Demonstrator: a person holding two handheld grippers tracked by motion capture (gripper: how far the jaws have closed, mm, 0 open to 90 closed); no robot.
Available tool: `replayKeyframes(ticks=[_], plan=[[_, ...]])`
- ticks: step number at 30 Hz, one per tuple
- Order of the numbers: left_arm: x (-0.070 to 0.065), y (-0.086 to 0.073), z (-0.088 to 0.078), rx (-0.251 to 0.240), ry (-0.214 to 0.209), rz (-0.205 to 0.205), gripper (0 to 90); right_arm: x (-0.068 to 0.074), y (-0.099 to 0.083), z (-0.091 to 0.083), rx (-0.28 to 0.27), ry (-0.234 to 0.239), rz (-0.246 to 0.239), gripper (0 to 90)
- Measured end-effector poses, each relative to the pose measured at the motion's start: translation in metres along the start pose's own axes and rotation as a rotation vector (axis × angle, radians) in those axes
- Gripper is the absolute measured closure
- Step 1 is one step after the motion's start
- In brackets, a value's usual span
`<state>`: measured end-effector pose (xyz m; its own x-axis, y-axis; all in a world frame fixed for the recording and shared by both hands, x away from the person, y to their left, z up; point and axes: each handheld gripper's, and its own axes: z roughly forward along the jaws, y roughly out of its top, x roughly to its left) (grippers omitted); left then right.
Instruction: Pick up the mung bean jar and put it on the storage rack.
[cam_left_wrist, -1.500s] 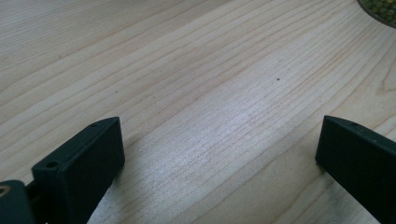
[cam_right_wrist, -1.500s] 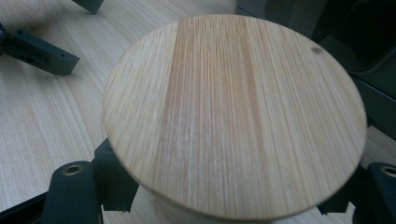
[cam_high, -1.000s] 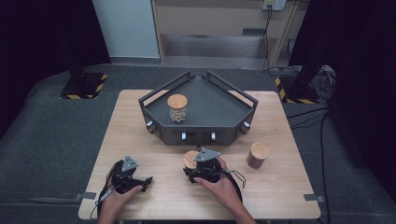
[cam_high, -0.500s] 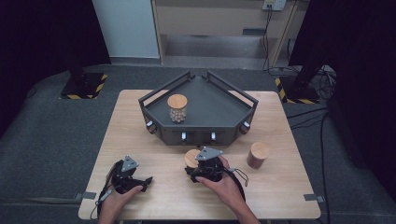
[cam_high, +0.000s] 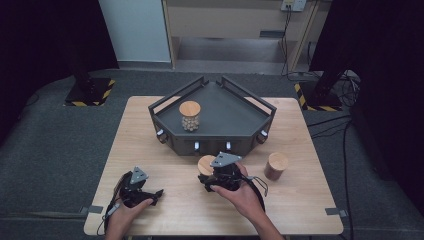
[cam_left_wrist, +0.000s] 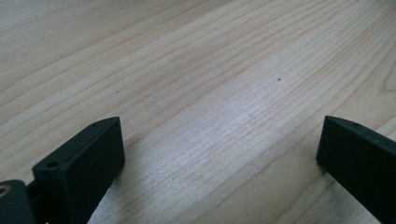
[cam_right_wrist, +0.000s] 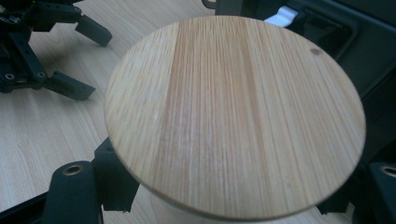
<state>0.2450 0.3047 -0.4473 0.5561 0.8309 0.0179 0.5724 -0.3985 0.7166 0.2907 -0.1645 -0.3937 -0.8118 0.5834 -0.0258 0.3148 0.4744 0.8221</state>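
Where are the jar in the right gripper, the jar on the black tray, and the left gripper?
held jar (cam_right_wrist: 233, 116), right gripper view, middle of its wooden lid
tray jar (cam_high: 190, 109), high view, wooden lid
left gripper (cam_high: 159, 192), high view, between the jaw tips

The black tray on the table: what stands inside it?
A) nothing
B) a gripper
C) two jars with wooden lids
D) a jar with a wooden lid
D: in the high view one jar with a wooden lid stands on the left part of the black tray; the other jars are on the table.
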Motion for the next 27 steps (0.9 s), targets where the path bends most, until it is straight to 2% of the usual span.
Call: replayKeyframes(ticks=[8, 18, 27], plan=[[0.000, 0.000, 0.000, 0.000, 0.001, 0.000, 0.0, -0.003, 0.012, -0.012, -0.004, -0.003, -0.012, 25.9], [-0.001, 0.000, 0.000, 0.001, 0.004, -0.002, 0.0, -0.014, 0.025, -0.029, -0.022, -0.011, 0.005, 25.9], [-0.001, 0.000, 0.000, 0.001, 0.004, -0.002, 0.0, -0.020, 0.039, -0.037, -0.025, -0.025, -0.007, 25.9]])
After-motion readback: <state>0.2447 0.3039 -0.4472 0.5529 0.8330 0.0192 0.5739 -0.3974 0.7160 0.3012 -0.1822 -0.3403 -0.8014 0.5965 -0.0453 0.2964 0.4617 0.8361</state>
